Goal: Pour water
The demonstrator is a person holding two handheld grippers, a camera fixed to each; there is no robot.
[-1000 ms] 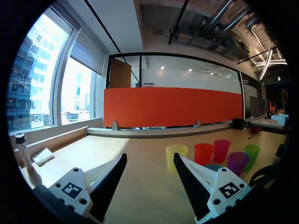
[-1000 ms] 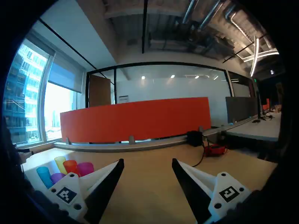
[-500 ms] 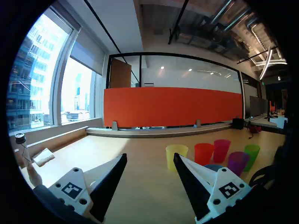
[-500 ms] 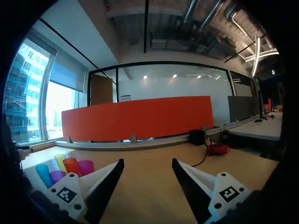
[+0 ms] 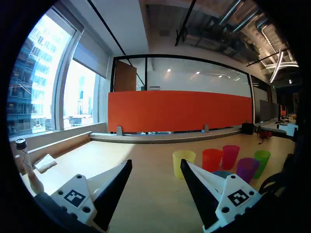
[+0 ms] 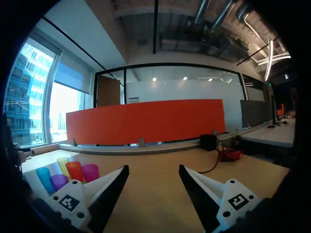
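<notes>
Several plastic cups stand in a cluster on the wooden table: yellow (image 5: 183, 163), red (image 5: 212, 159), pink (image 5: 230, 156), purple (image 5: 247, 169), green (image 5: 261, 162), and a blue one (image 5: 221, 174) partly hidden behind a finger. My left gripper (image 5: 155, 167) hovers open just left of and in front of the yellow cup, nothing between its fingers. In the right gripper view the same cups sit at the far left: blue (image 6: 43, 179), purple (image 6: 59, 181), yellow (image 6: 63, 166), red (image 6: 74, 171), pink (image 6: 89, 172). My right gripper (image 6: 153, 171) is open and empty, well to the right of them.
A long orange partition (image 5: 179, 110) runs along the table's far edge. Windows (image 5: 35, 89) line the left side. A small white pad (image 5: 45, 163) lies at the left table edge. A black box (image 6: 208, 142), a red object (image 6: 230, 154) and a cable lie at the far right.
The right gripper has tilted or shifted slightly, so the cups and partition sit a little higher and further right in its view. The left gripper has held still.
</notes>
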